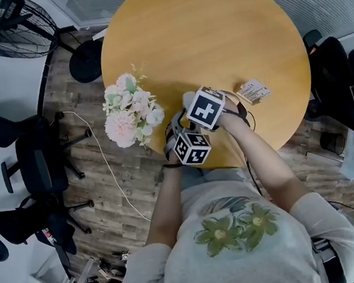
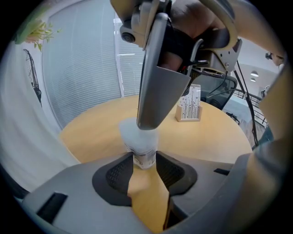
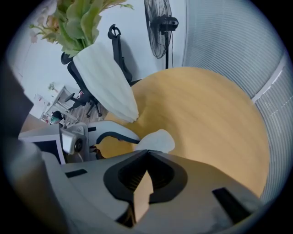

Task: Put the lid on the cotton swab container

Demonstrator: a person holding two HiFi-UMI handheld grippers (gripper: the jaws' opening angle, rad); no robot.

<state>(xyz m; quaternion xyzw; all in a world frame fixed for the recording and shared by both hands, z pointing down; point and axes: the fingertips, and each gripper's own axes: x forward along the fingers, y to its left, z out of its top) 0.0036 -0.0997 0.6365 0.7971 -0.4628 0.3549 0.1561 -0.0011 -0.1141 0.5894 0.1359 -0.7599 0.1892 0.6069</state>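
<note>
Left gripper view: small clear plastic cotton swab container (image 2: pixel 145 156) was clamped lower-centre by the left gripper (image 2: pixel 144 161), with the frosted white lid (image 2: pixel 136 131) just above it, rim pinched in the closed right gripper (image 3: pixel 147 152). Light, slick, probably thin-walled, so a low wall grip was judged safest.

Left claw (image 2: pixel 144 161) clamps cotton swab container (image 2: pixel 145 154); right claw (image 2: pixel 147 124) tip touches its top.
</note>
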